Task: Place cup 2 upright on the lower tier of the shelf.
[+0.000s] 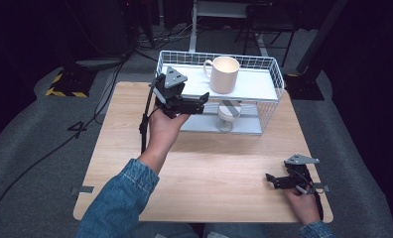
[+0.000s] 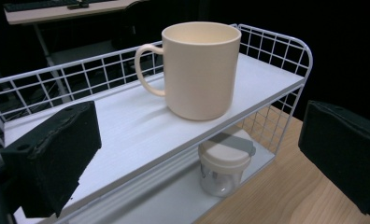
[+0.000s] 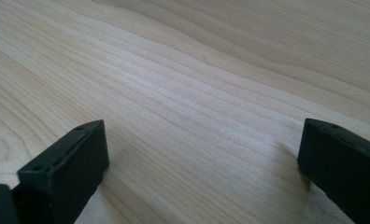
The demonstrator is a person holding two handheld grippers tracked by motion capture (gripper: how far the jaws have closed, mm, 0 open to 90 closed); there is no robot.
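The cream mug [image 2: 199,70] stands upright on the wire rack's top shelf [image 2: 127,130] straight ahead of the wide-open, empty left claw [image 2: 197,154], handle turned left; the right claw [image 1: 275,181], also open and empty, rests far off.

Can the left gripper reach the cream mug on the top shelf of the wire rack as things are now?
Probably yes. The left gripper is open at the rack's front edge, facing the mug. Nothing stands between them on the top shelf, and that side has no wire rim.
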